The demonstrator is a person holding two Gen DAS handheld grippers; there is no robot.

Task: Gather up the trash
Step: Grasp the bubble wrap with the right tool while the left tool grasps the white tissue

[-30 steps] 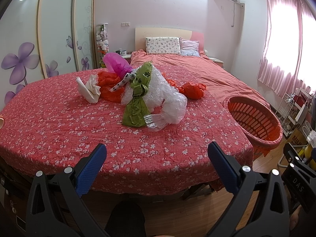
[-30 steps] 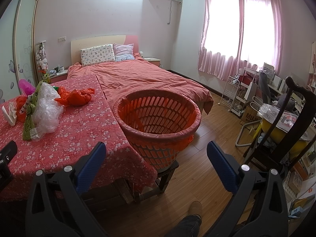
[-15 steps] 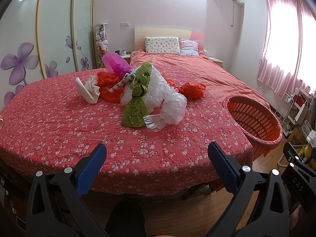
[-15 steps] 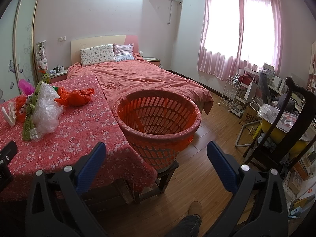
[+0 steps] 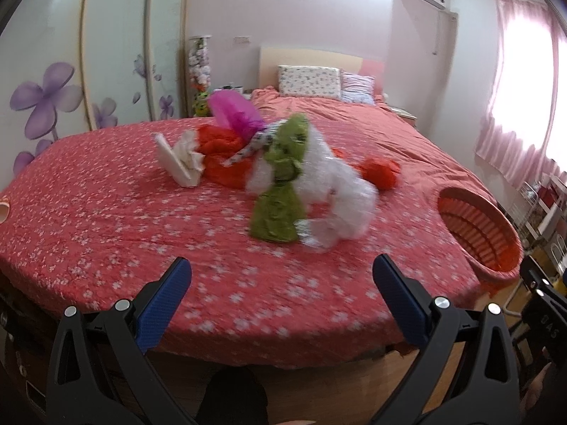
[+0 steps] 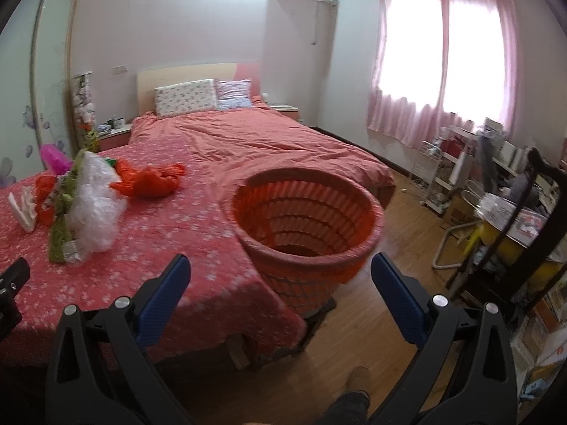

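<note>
A heap of trash lies on the red flowered tablecloth: a green bag, clear bubble wrap, a magenta bag, orange bags, a white paper piece and a separate orange bag. The heap also shows in the right wrist view. An orange slatted basket stands at the table's right edge, also in the left wrist view. My left gripper is open and empty, short of the heap. My right gripper is open and empty before the basket.
A bed with a pink cover stands behind the table. A dark wooden chair, a wire rack and clutter fill the right side by the pink curtains. Wooden floor lies below the basket.
Both grippers have moved forward toward the table, so the heap and the basket look larger and slightly blurred. Both stay open and empty.
</note>
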